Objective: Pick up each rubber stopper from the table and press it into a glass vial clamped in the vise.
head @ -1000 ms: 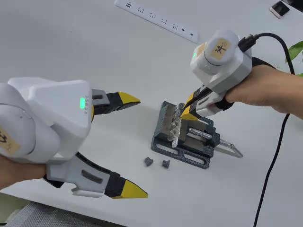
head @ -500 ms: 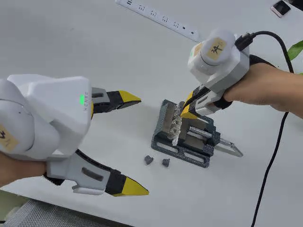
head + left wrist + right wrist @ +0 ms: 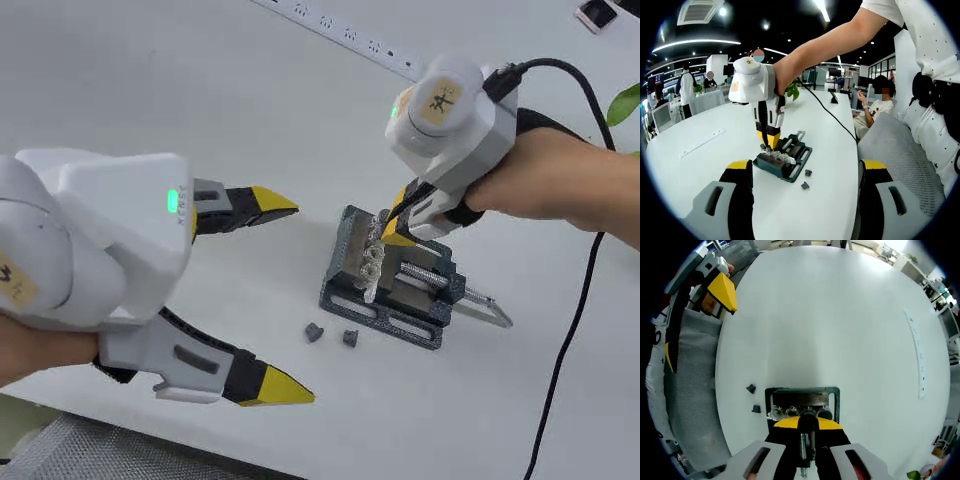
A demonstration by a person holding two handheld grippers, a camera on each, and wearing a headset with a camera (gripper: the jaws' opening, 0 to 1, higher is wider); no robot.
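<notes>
Looking down on a white desk [image 3: 200, 110]. A dark metal vise [image 3: 400, 312] sits just right of centre and clamps a short row of clear glass vials [image 3: 372, 262].

The right claw [image 3: 395, 232] is held by a hand [image 3: 540, 185] reaching in from 2 o'clock. It points down at the far end of the vial row. Its yellow-tipped jaws are pinched almost together. In the right gripper view a small dark stopper [image 3: 807, 421] sits gripped between the tips, directly over the row. Whether it is seated in a vial cannot be told.

The left claw [image 3: 280, 295] takes up the 9 o'clock side of the head view. Its jaws are spread wide with nothing between them, and it is well apart from the vise. In the left gripper view the two tips frame the vise and the right claw above it.

Two loose stoppers [image 3: 314, 332], small and dark grey, lie on the desk at 7 o'clock from the vise. They are near its base and a little apart from each other.

A white power strip [image 3: 340, 35] lies at 12 o'clock. A black cable [image 3: 580, 300] runs from the right claw down toward 5 o'clock.
</notes>
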